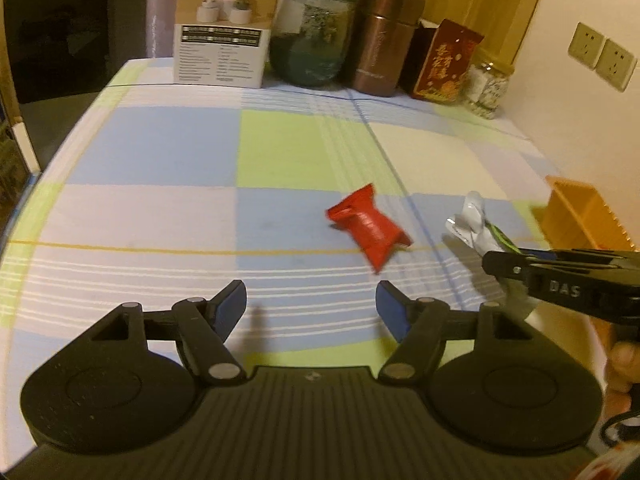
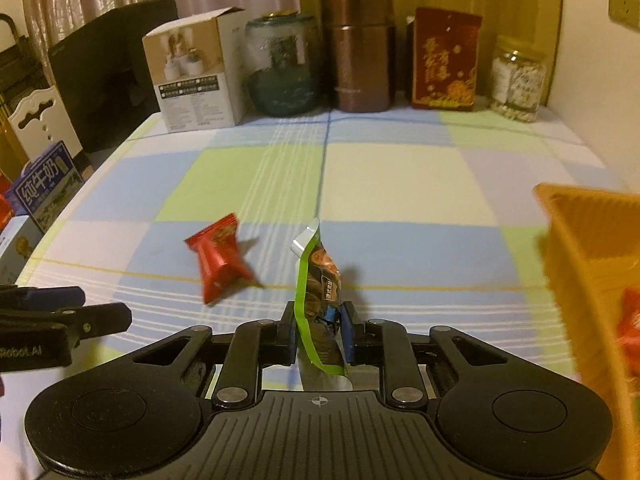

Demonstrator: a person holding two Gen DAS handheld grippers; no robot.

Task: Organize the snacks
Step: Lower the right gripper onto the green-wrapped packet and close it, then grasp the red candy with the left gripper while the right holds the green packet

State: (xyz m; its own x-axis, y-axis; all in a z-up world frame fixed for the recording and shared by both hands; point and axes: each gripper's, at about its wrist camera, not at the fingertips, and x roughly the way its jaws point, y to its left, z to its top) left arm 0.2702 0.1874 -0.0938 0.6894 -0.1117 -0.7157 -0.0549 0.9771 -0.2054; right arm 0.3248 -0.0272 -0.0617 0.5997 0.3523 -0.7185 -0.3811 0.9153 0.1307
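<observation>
A red snack packet [image 1: 370, 229] lies on the checked tablecloth, just ahead and right of my open, empty left gripper [image 1: 311, 307]. It also shows in the right wrist view [image 2: 218, 262], to the left. My right gripper [image 2: 320, 326] is shut on a green-edged snack packet [image 2: 318, 280] and holds it upright above the cloth. In the left wrist view the right gripper [image 1: 504, 262] comes in from the right with that packet [image 1: 474, 226]. An orange basket [image 2: 580, 248] stands at the right, with something red inside.
Along the back wall stand a white carton [image 2: 200, 76], a glass jar [image 2: 284, 68], a brown canister [image 2: 360, 52], a red box [image 2: 446, 60] and a plastic jar [image 2: 518, 80]. A milk carton [image 2: 46, 188] sits off the table's left edge.
</observation>
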